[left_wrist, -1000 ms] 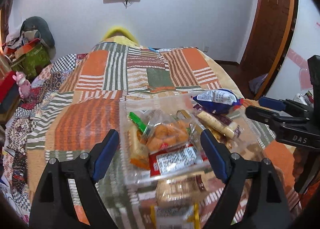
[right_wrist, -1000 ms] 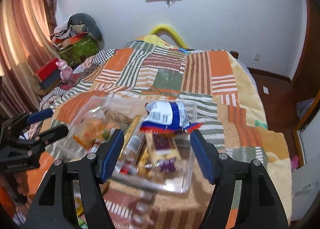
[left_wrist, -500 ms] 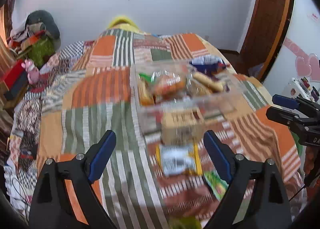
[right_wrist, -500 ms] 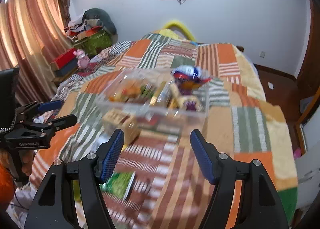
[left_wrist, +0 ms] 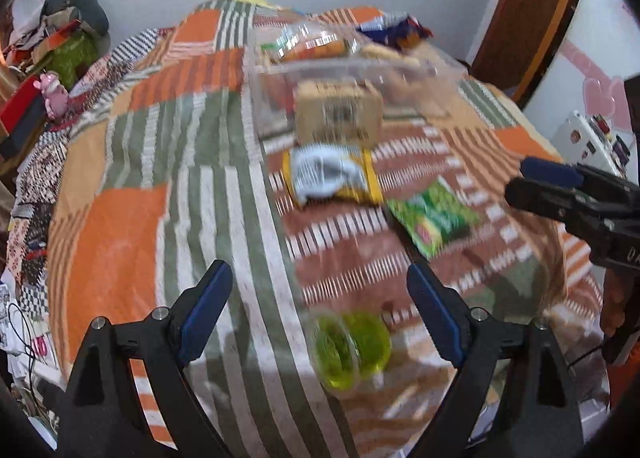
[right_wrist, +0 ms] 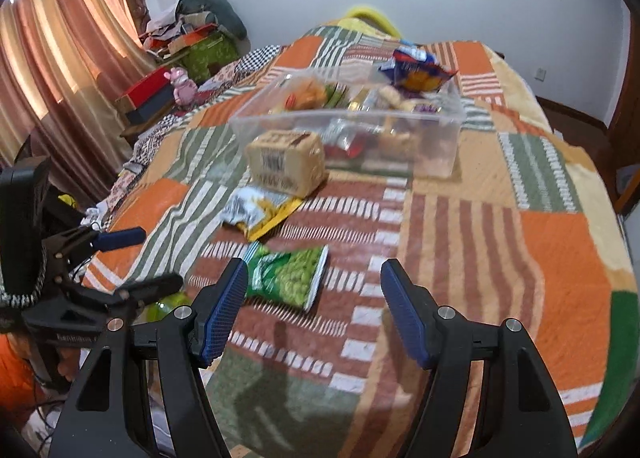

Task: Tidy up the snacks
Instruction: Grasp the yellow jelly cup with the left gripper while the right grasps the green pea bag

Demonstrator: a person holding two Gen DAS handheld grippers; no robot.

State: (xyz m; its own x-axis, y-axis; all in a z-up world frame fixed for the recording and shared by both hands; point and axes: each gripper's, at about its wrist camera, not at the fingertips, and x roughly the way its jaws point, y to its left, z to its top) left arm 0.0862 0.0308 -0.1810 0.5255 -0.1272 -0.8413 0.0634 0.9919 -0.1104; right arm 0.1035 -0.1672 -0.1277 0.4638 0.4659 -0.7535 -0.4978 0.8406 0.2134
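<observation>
Though the bin [right_wrist: 436,145] on the bed [right_wrist: 560,258] holds several snacks, four lie outside: box [right_wrist: 285,161], yellow bag [right_wrist: 260,213], green bag [right_wrist: 288,278], cup [left_wrist: 352,350]. Both tools, left [left_wrist: 320,322] and right [right_wrist: 314,310], gape empty.

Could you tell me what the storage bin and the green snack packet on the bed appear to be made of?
The storage bin looks like clear, glossy rigid plastic: the snacks inside show through its straight walls. The green snack packet seems to be thin printed plastic film, slightly shiny, with a flat sealed edge; motion blur hides finer detail.
</observation>
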